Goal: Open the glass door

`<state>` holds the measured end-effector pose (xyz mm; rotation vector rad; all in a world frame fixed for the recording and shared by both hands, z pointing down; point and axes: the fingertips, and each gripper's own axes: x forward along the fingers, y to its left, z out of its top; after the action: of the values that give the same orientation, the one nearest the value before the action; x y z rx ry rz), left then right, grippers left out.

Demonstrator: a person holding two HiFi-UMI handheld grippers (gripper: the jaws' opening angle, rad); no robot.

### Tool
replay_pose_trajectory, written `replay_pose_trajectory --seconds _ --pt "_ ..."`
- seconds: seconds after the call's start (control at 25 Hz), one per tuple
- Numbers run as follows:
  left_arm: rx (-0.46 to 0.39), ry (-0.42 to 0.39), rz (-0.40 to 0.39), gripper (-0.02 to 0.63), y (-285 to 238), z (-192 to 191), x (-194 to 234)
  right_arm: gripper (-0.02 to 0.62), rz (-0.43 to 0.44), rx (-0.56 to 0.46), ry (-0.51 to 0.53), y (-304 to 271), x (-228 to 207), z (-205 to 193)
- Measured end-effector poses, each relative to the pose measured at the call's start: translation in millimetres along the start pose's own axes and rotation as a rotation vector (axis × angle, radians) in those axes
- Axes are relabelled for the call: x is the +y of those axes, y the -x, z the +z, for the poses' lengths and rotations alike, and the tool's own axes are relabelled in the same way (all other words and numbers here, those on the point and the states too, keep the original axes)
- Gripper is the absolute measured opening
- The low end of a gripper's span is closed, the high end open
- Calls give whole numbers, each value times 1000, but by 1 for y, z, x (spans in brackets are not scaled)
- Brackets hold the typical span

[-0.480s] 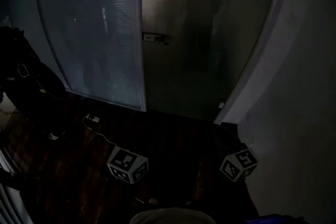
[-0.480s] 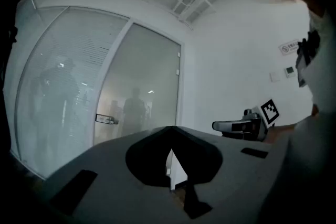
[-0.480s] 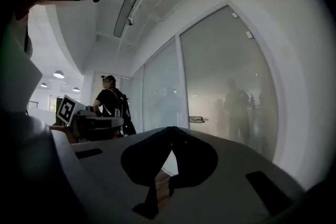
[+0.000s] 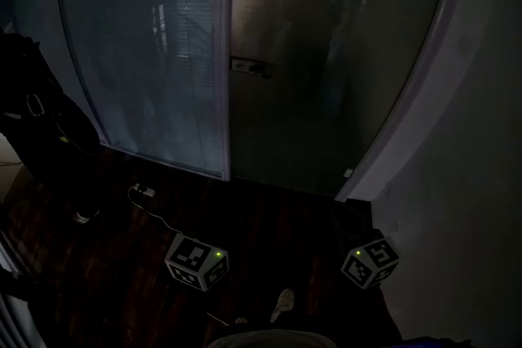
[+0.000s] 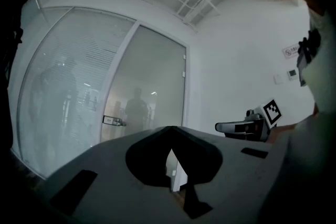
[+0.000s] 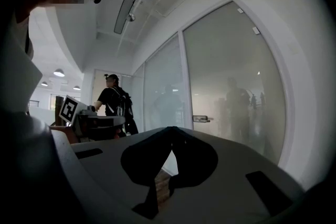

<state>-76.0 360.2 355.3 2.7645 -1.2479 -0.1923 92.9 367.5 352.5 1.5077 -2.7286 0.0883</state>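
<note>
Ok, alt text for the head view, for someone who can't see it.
A closed frosted glass door with a small handle stands ahead in dim light. The left gripper and right gripper hover low, short of it.

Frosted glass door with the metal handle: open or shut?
Shut: the frosted glass door sits flush with the neighbouring glass panel, its metal handle by the post, no gap showing.

Glass door (image 4: 326, 69) ahead, handle (image 4: 249, 66) at its left edge. Glass panel (image 4: 147, 53) left of door, wall (image 4: 473, 191) right. Person (image 4: 37, 118) far left on floor (image 4: 269, 224).
</note>
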Motion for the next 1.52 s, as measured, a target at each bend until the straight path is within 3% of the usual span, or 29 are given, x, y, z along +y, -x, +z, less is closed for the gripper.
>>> replay_pose_trajectory --seconds 0.28,0.88,1.24,1.52 --pt "19 1 38 -2 -31 -5 18 2 43 -6 -24 -32 -32 -6" --pt "38 -19 141 -2 -167 -10 43 2 154 -22 -56 -112 -168 0" --pt "44 -30 170 -2 -211 -11 58 2 204 -19 -69 -145 -200 -4" --pt "38 -13 154 -2 -238 -20 86 2 183 -22 -53 -179 -219 -5"
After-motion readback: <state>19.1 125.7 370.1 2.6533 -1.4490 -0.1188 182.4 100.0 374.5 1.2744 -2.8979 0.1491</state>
